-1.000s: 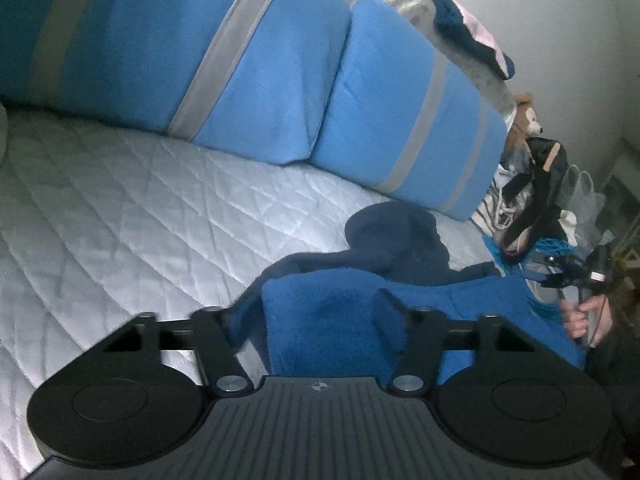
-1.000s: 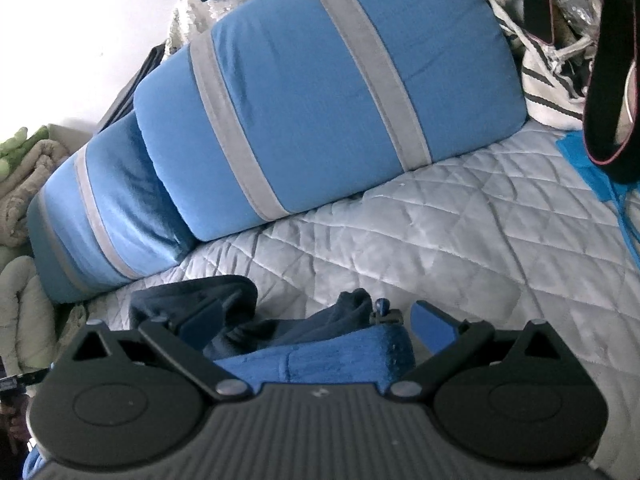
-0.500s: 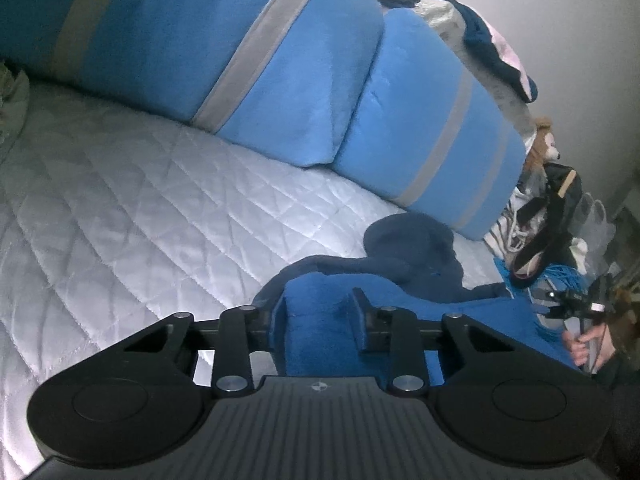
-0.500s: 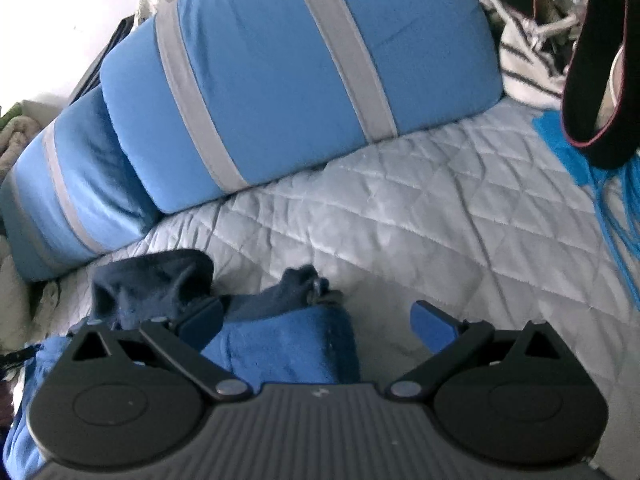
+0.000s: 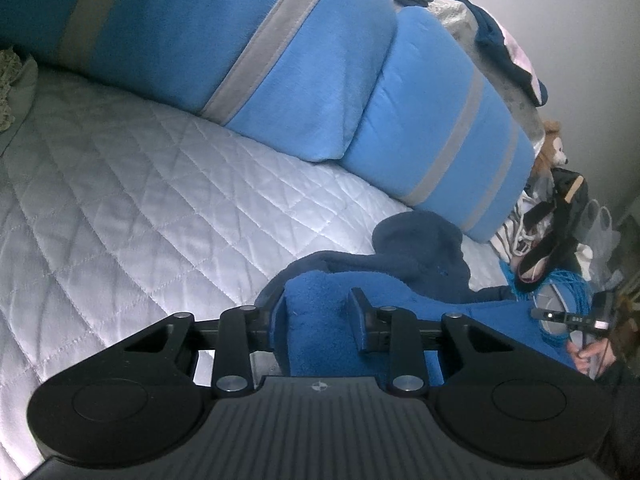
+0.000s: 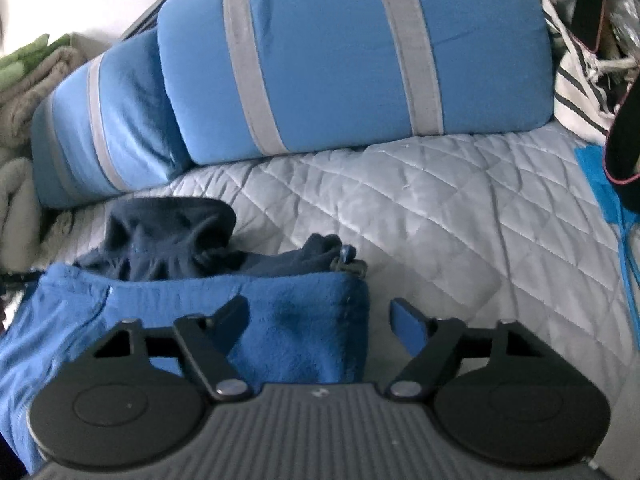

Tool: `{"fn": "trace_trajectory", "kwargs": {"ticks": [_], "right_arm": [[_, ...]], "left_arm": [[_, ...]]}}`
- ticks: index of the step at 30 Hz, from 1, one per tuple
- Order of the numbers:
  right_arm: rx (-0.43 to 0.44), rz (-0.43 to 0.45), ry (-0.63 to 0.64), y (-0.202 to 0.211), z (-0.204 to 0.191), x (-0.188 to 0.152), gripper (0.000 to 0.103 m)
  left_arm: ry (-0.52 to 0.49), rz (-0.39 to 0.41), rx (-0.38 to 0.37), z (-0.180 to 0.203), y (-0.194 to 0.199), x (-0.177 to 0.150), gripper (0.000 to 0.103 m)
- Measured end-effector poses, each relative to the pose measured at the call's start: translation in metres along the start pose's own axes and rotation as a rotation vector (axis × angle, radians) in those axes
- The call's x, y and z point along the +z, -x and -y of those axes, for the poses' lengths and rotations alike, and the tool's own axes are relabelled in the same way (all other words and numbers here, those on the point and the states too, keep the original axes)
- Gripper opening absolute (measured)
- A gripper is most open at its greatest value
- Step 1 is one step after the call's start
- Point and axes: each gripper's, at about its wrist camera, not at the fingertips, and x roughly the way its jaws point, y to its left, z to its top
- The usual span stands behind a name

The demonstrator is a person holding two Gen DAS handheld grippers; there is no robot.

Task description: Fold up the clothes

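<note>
Fold step in hand: left gripper point(image 5: 316, 316) clamps blue fleece garment point(image 5: 320, 320); right gripper point(image 6: 320, 320) wide at centre frame, must close.

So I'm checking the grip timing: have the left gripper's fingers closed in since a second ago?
Yes. The left gripper has narrowed onto the blue fleece garment, its fingers now nearer the body's centre mark than before.

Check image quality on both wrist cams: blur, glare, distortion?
Left wrist: sharp, strong fisheye bending of the quilt, black vignette in the corners, dim upper left, soft sheen on the quilt. Right wrist: softer, the blue fleece and the right gripper look smeared; wall blown out white at upper left.
</note>
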Motion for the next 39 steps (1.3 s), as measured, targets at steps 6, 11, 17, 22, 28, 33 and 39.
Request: {"fn": "trace_trajectory", "kwargs": {"ticks": [6, 11, 17, 22, 28, 33, 39], "right_arm": [[-0.039, 0.006, -0.011, 0.000, 0.003, 0.000, 0.075], [-0.031, -0.011, -0.031, -0.003, 0.005, 0.001, 0.049], [-0.029, 0.013, -0.031, 0.003, 0.000, 0.003, 0.024], [-0.022, 0.070, -0.022, 0.013, -0.007, 0.006, 0.018], [-0.020, 0.150, 0.001, 0.024, -0.018, 0.010, 0.017], [-0.044, 0.253, 0.013, 0.037, -0.028, 0.012, 0.016], [-0.082, 0.344, 0.026, 0.044, -0.043, 0.020, 0.016]], "left_arm": [[0.002, 0.002, 0.001, 0.000, 0.000, 0.000, 0.032], [0.001, 0.007, 0.006, 0.001, 0.001, -0.001, 0.032], [0.020, 0.017, 0.007, 0.004, 0.001, 0.000, 0.033], [-0.020, 0.052, 0.012, 0.018, 0.007, 0.001, 0.017], [-0.066, 0.120, 0.026, 0.033, 0.020, 0.003, 0.015], [-0.069, 0.173, 0.070, 0.039, 0.027, 0.005, 0.014], [-0.122, 0.260, 0.100, 0.058, 0.037, 0.012, 0.014]]}}
